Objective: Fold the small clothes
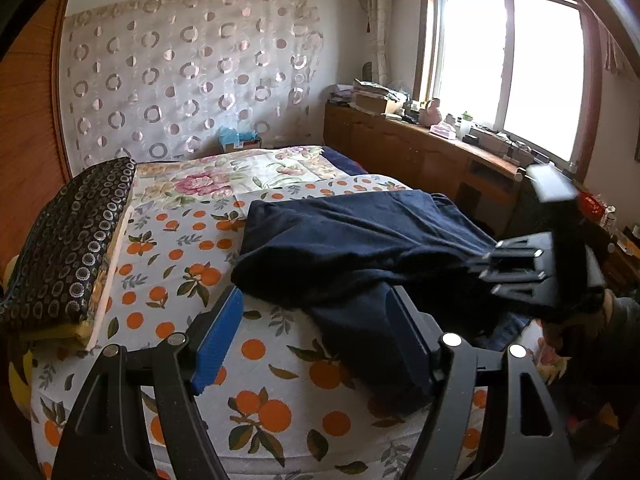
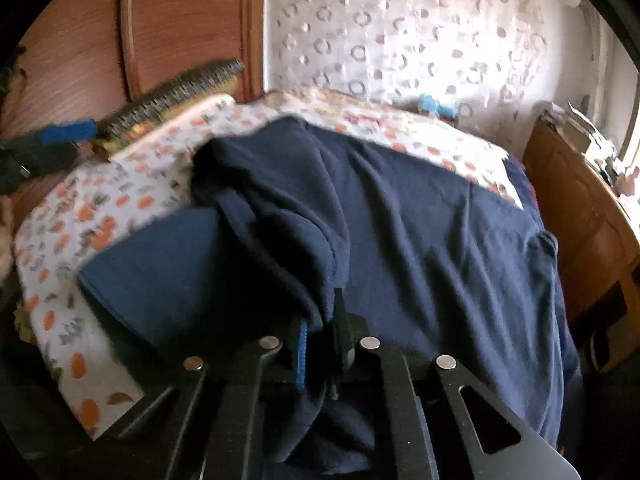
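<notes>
A dark navy garment (image 1: 360, 248) lies crumpled on the orange-print bed sheet (image 1: 180, 272). My left gripper (image 1: 314, 304) is open at the garment's near edge. A flap of the cloth lies against its right pad (image 1: 408, 340), and the blue left pad (image 1: 218, 344) is over bare sheet. My right gripper (image 1: 500, 268) comes in from the right, pinching the garment's right end. In the right wrist view the garment (image 2: 420, 240) fills the middle, and my right gripper (image 2: 322, 320) is shut on a thick fold of it. My left gripper (image 2: 52, 140) shows at the far left.
A folded black patterned quilt (image 1: 68, 240) lies along the bed's left side and a floral pillow (image 1: 224, 180) at its far end. A wooden cabinet (image 1: 420, 148) with clutter runs under the window on the right. A wooden wardrobe (image 2: 180, 32) stands left.
</notes>
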Available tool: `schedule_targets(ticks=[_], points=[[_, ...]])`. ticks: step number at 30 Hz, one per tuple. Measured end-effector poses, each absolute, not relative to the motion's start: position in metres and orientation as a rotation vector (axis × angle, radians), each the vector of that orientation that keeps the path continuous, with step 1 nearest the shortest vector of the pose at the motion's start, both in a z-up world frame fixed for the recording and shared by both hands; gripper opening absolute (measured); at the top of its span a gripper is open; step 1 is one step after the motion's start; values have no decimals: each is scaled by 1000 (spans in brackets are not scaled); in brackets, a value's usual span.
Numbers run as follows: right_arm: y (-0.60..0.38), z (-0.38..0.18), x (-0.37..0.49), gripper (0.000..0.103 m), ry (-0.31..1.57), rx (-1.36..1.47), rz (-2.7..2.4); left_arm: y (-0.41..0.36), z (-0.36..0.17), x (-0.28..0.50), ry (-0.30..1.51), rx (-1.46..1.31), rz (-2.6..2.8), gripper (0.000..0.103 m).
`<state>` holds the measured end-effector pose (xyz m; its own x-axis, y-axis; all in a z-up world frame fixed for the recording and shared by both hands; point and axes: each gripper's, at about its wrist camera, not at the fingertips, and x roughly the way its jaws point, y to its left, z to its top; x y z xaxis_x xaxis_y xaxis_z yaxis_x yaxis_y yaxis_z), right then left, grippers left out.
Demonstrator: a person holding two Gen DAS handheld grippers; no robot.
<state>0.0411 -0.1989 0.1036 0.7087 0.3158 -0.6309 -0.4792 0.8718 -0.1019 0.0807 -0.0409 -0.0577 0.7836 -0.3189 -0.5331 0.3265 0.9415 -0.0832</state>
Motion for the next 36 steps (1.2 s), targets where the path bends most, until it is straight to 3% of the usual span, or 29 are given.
schedule_targets(ticks=[8,13,18,26,31,36], points=[[-209,167,9,7,451,-230,436,-37,-55,79,563,-14,-359,74],[-239,187,-10,7,423,-209,368,-45,-50,73,549,-2,-373,74],[-274,179,-31,7,456,-177,267,-53,-47,70,536,8,-390,74],[-305,126,-27,7,655,-153,161,-66,-49,73,545,25,-404,74],[-308,127,-36,7,674,-127,152,-67,-49,72,547,27,-407,75],[-309,137,-39,16,664,-172,105,-68,-49,73,547,31,-406,75]])
